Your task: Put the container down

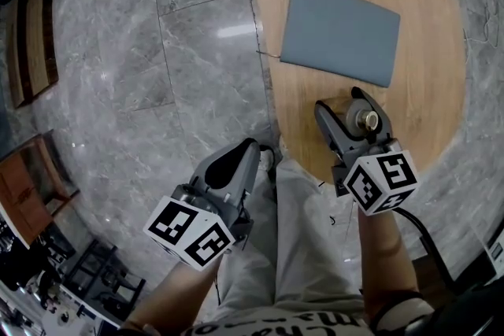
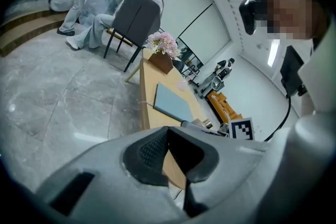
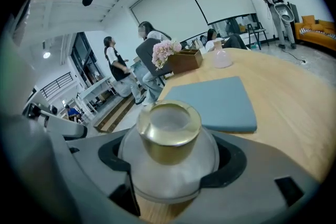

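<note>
The surface is light wood with a rounded edge, and it stands on a floor of grey marble tiles. A grey-blue mat lies flat in the middle of it. Behind the mat there is a pale pink glass vase and a wooden box with pink flowers. A grey chair stands at the far end, with people sitting near it. The room has white walls and large windows.

My right gripper pinches the container, one finger on each side of its frosted round body under the gold neck. The container is low over the near edge of the surface; I cannot tell if it touches the wood. My left gripper is beside the surface, over the floor. Its fingers are pressed together at the tips, with nothing between them.

Each marker cube has only black and white squares. The print on my shirt is cut off and I cannot read it.
</note>
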Motion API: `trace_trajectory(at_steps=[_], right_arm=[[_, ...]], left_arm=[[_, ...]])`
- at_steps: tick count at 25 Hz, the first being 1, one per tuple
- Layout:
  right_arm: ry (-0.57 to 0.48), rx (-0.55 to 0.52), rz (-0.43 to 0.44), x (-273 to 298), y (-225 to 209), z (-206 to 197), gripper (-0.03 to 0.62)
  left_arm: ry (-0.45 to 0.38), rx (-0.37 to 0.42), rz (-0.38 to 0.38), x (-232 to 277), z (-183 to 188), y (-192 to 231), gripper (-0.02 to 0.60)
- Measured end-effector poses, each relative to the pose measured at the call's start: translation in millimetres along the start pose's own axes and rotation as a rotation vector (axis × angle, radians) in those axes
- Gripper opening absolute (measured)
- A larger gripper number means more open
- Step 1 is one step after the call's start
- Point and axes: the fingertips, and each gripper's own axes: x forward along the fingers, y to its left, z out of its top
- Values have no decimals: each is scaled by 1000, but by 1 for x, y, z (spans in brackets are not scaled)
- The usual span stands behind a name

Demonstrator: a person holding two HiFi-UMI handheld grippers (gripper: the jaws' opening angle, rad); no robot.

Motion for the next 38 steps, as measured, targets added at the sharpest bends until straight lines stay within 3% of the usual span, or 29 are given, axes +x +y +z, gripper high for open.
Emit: trace_trajectory(at_steps=[26, 38], right_arm=[[60, -299, -30, 3, 16, -18, 342], [102, -373, -38, 6, 18, -26, 342]], left_arm=[[-8, -33, 3, -12, -15, 3, 14], [2, -28, -18, -17, -22, -1, 14]])
